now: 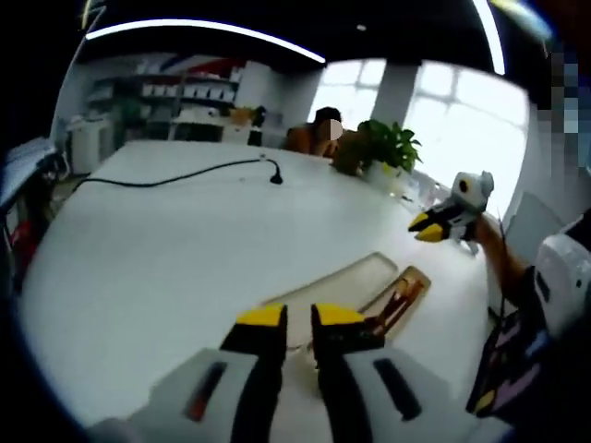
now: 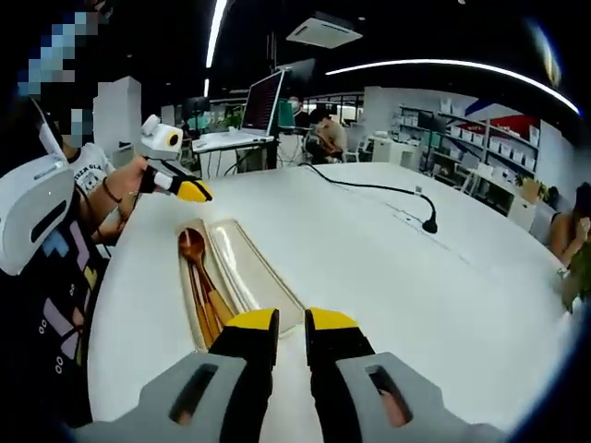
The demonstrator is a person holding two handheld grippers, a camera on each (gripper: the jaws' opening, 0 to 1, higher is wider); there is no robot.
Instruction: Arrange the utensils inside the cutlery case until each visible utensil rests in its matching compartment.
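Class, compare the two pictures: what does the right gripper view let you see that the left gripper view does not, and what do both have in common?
Right gripper view alone: a wooden spoon lying in the cutlery case beside its clear lid, and a laptop on a far desk. Left gripper view alone: a potted plant by bright windows. Both: the white table, the case, a black cable and the opposite tool.

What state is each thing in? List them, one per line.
Cutlery case: open, lying flat on the table.
Case lid: off, lying beside the case.
Wooden spoon: resting in the case.
Chopsticks: resting in the case, beside the spoon.
Left gripper: nearly shut, empty.
Right gripper: nearly shut, empty.
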